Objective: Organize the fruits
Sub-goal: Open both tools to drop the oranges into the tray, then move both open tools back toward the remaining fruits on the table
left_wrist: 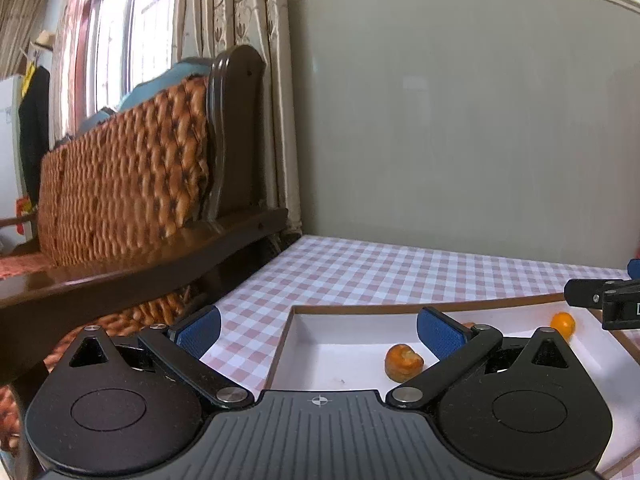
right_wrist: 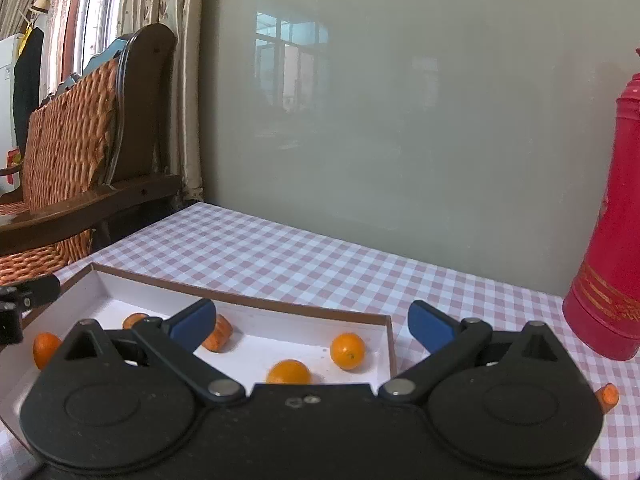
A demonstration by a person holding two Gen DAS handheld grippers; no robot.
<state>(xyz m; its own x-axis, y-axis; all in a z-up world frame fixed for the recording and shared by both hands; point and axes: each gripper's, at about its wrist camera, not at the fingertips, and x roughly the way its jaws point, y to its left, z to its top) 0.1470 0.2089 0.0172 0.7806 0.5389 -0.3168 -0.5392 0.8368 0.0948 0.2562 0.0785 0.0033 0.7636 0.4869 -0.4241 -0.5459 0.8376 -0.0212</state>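
A shallow white tray with a brown rim (right_wrist: 280, 305) lies on the checked tablecloth and also shows in the left wrist view (left_wrist: 360, 309). In it lie small oranges (right_wrist: 347, 351) (right_wrist: 289, 372) (right_wrist: 46, 349) and orange pieces (right_wrist: 219, 334) (right_wrist: 134, 320). The left wrist view shows a rough orange piece (left_wrist: 403, 361) and a small orange (left_wrist: 563, 323). My left gripper (left_wrist: 318, 330) is open and empty over the tray's left end. My right gripper (right_wrist: 312, 322) is open and empty over the tray's right end. Another orange piece (right_wrist: 608, 395) lies on the cloth right of the tray.
A tall red thermos (right_wrist: 612, 240) stands on the table at the right. A wooden chair with a woven cushion (left_wrist: 132, 184) stands left of the table. A grey wall (left_wrist: 460, 120) backs the table. The other gripper's black finger (left_wrist: 600, 300) shows at the right.
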